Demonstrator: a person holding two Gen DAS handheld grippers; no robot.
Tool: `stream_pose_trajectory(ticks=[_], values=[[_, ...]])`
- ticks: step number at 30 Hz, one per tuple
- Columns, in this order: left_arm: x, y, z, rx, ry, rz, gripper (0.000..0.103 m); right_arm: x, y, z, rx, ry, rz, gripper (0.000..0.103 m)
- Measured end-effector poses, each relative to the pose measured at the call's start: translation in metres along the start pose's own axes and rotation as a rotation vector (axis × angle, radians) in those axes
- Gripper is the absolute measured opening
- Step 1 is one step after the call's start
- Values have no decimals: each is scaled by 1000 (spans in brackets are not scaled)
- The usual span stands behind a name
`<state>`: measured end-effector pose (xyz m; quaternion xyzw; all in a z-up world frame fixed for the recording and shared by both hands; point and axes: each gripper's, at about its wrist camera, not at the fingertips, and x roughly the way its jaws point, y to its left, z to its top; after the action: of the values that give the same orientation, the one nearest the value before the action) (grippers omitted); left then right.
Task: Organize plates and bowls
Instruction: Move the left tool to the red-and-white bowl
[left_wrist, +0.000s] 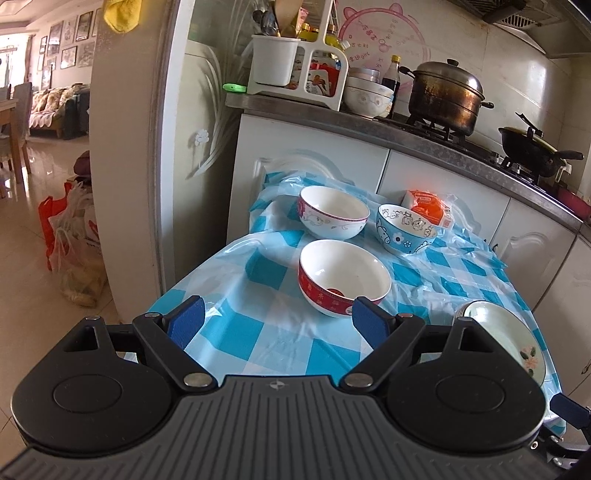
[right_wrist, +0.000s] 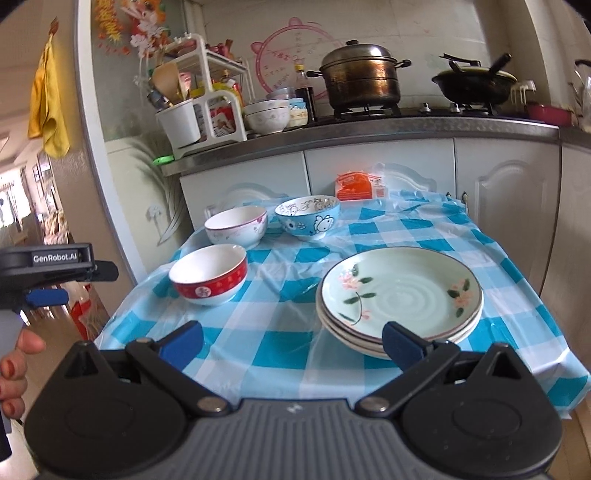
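We see left gripper (left_wrist: 279, 323) wide open, empty, near red bowl (left_wrist: 344, 276); right gripper (right_wrist: 291, 341) wide open, empty, at plate stack (right_wrist: 400, 299).

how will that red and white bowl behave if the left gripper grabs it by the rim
The glossy red and white ceramic bowl looks rigid but probably slippery and breakable. Its narrow foot suggests it may tip under a one-sided rim pinch. The thin blue checked plastic tablecloth is wrinkled, so pushing would likely bunch it.
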<state>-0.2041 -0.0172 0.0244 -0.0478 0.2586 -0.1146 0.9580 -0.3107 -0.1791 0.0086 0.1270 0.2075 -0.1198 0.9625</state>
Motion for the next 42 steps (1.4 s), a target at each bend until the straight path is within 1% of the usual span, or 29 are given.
stream_pose_trajectory(ticks=[6, 12, 14, 15, 17, 18, 24, 30, 34, 42], values=[[-1, -5, -1, -10, -1, 22, 103, 0, 2, -6, -30, 6, 2, 102], [-6, -19, 0, 39, -23, 61, 103, 12, -10, -16, -22, 38, 27, 102], [-7, -24, 2, 50, -31, 78, 103, 12, -11, -20, -43, 24, 41, 102], [-6, -27, 4, 57, -34, 84, 103, 12, -11, -23, -68, 21, 36, 102], [-5, -34, 7, 68, -42, 89, 103, 11, -11, -29, -108, 28, -5, 102], [-5, -38, 8, 73, -47, 90, 103, 10, -13, -31, -114, 25, -3, 102], [-3, -59, 11, 106, -61, 79, 103, 6, -37, -35, -43, 8, 19, 102], [4, -77, 14, 136, -73, 66, 103, 7, -49, -32, 18, -23, 38, 102], [15, -82, 17, 141, -84, 77, 103, 12, -50, -32, 20, -27, 50, 102], [46, -73, 25, 62, -53, 82, 103, 30, -54, -31, 18, 7, 87, 102]])
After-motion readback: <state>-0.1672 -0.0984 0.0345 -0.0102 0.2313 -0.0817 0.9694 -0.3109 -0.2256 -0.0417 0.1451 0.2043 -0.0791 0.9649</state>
